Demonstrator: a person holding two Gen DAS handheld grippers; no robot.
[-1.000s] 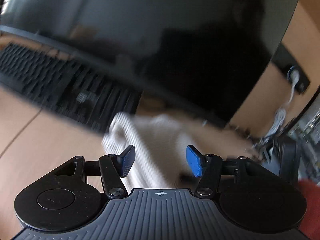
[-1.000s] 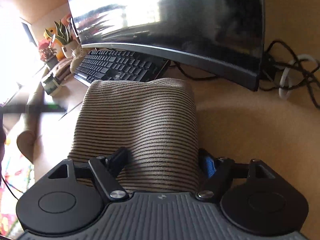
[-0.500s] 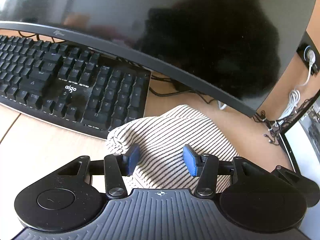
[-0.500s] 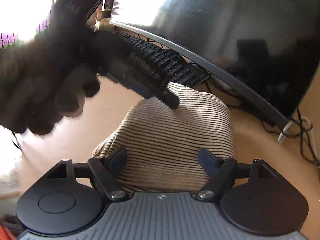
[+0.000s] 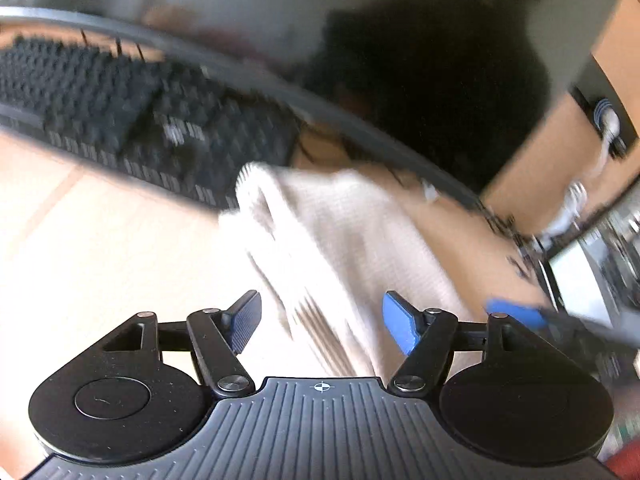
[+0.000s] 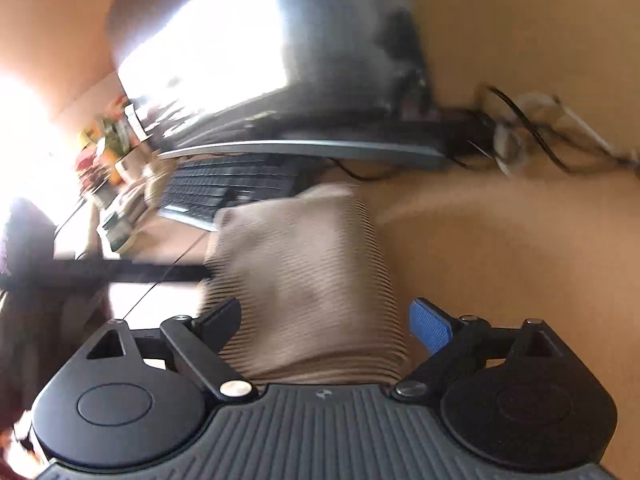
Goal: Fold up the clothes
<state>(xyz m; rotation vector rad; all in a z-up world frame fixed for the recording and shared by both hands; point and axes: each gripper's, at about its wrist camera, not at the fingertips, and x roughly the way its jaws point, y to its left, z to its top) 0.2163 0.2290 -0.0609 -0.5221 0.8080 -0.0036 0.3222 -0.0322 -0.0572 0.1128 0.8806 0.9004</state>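
A folded beige garment with thin dark stripes (image 5: pixel 340 232) lies on the wooden desk (image 5: pixel 100 248) in front of the keyboard. Both views are motion-blurred. My left gripper (image 5: pixel 320 322) hangs over its near end; the jaws are opening, the cloth lies between them and the pads stand off it. In the right wrist view the same garment (image 6: pixel 296 256) runs between the jaws of my right gripper (image 6: pixel 326 324), which are opening wide, the blue pad clear of the cloth's edge. The other gripper shows as a dark bar (image 6: pixel 120 270) at the garment's left side.
A black keyboard (image 5: pixel 120 120) and a curved dark monitor (image 5: pixel 280 20) stand just behind the garment. Tangled cables (image 6: pixel 540 132) lie at the back right of the desk (image 6: pixel 500 260). Potted plants and small items (image 6: pixel 108 144) crowd the far left.
Both grippers' jaws have spread wider around the garment. The left gripper, which reached across the cloth's far end half a second ago, has drawn back to its left side. The right view has rolled.
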